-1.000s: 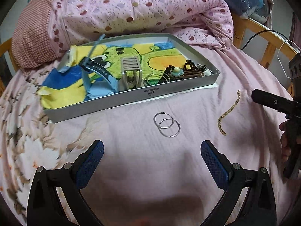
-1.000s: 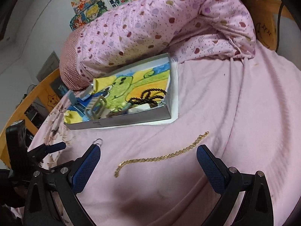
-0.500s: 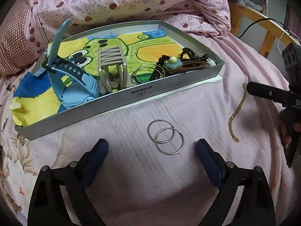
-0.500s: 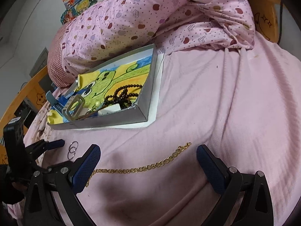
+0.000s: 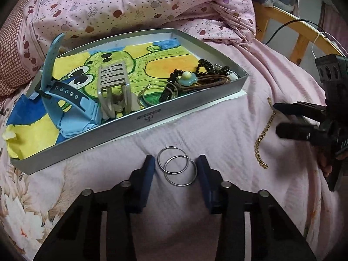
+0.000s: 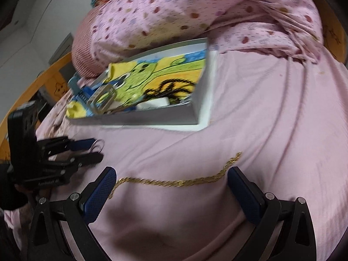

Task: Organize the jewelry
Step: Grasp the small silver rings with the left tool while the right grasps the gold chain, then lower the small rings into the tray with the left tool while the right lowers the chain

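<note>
Two overlapping silver rings [image 5: 181, 185] lie flat on the pink bedsheet in front of a grey tray [image 5: 130, 126]. My left gripper [image 5: 176, 169] sits low over them, still open, one blue pad close on each side. A gold chain [image 6: 174, 182] lies stretched across the sheet between the wide-open fingers of my right gripper [image 6: 171, 184]. In the left wrist view the chain [image 5: 264, 128] runs past the right gripper [image 5: 277, 118]. The right wrist view shows the left gripper [image 6: 97, 150] at the rings [image 6: 99, 143]. The tray [image 6: 134, 119] holds a blue watch [image 5: 71, 108], grey hair claw [image 5: 113, 87], black beads [image 5: 206, 65] and hoops [image 5: 150, 95].
A rolled pink dotted quilt [image 5: 141, 4] lies right behind the tray. A wooden bed rail [image 5: 300, 47] with a black cable [image 5: 280, 28] runs at the far right. A colourful drawing [image 5: 156, 63] lines the tray floor. A hand [image 5: 326, 163] holds the right gripper.
My left gripper moved forward and down to the rings, and its jaws narrowed from wide to just ring width. My right gripper advanced until the gold chain lay between its fingers.
</note>
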